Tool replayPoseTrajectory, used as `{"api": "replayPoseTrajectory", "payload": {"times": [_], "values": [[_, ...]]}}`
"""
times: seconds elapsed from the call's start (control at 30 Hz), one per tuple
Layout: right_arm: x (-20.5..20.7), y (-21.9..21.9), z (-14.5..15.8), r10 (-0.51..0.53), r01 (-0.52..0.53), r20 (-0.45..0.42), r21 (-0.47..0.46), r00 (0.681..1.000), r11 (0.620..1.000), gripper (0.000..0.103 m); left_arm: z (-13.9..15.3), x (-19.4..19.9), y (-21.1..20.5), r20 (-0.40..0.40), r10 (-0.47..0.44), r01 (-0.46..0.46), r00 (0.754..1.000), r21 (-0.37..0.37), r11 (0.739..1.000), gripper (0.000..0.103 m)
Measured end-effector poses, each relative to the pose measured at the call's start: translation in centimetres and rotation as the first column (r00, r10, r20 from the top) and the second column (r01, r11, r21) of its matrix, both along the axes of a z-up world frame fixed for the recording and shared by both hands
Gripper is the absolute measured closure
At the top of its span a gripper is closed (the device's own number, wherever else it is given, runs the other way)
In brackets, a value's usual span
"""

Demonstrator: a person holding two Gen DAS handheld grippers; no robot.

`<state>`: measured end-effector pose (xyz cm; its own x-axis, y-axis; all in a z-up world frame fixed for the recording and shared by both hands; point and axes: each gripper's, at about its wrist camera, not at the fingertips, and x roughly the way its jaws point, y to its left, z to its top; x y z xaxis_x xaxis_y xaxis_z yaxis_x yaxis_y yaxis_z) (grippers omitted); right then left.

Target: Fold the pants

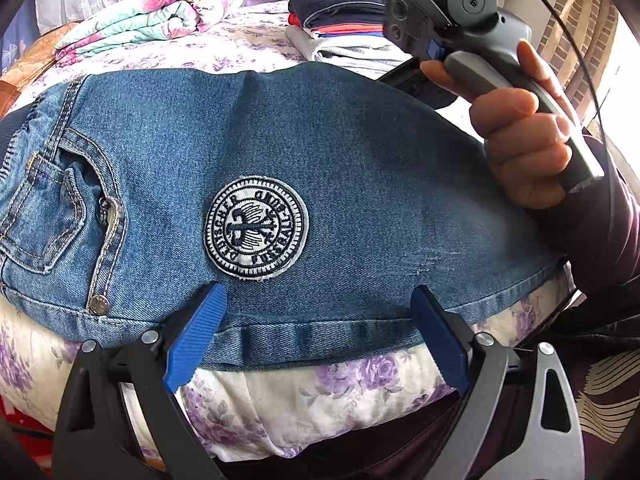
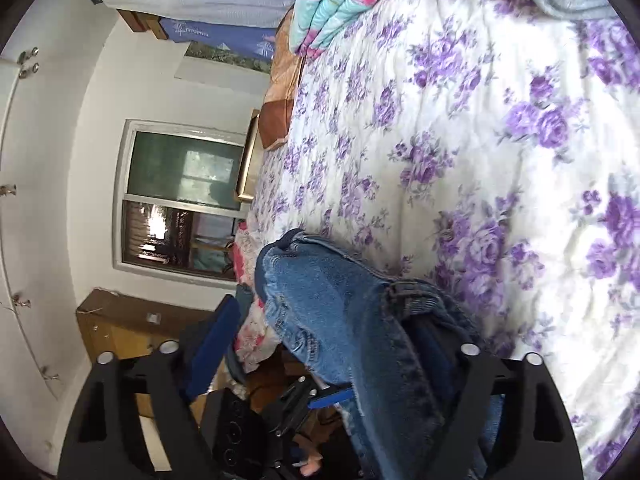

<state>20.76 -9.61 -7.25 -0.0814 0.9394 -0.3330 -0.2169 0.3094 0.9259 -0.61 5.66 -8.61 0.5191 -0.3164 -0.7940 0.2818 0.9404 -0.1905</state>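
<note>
Jeans cut off at left edge. Right gripper: denim hides one finger. Clothes pile partly hidden.

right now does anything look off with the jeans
Mostly tidy. The jeans lie flat on the bed with the patch up. One end is bunched and draped over the right gripper's finger, hanging off the bed edge.

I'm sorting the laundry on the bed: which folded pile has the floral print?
The pink-and-turquoise floral bundle, far left. The other stack is plain navy, red and grey; the jeans are denim.
</note>
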Motion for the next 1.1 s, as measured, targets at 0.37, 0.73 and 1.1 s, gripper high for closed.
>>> {"api": "replayPoseTrajectory", "payload": {"times": [0.37,0.73,1.1], "values": [[-1.7,-8.6,4.4,-0.293,0.338,0.248,-0.164,0.923,0.927,0.048,0.8,-0.8,0.1,0.009,-0.002,0.002,1.000,0.015,1.000,0.014],[-13.0,-11.8,-2.2,-0.334,0.419,0.299,-0.291,0.894,0.860,0.070,2.1,5.1,12.8,0.052,0.350,-0.349,0.935,-0.014,0.937,0.018],[-22.1,-28.4,-3.6,-0.640,0.745,0.388,-0.262,0.663,0.614,0.098,2.2,3.4,11.6,0.148,0.329,-0.344,0.933,0.090,0.935,0.020]]}}
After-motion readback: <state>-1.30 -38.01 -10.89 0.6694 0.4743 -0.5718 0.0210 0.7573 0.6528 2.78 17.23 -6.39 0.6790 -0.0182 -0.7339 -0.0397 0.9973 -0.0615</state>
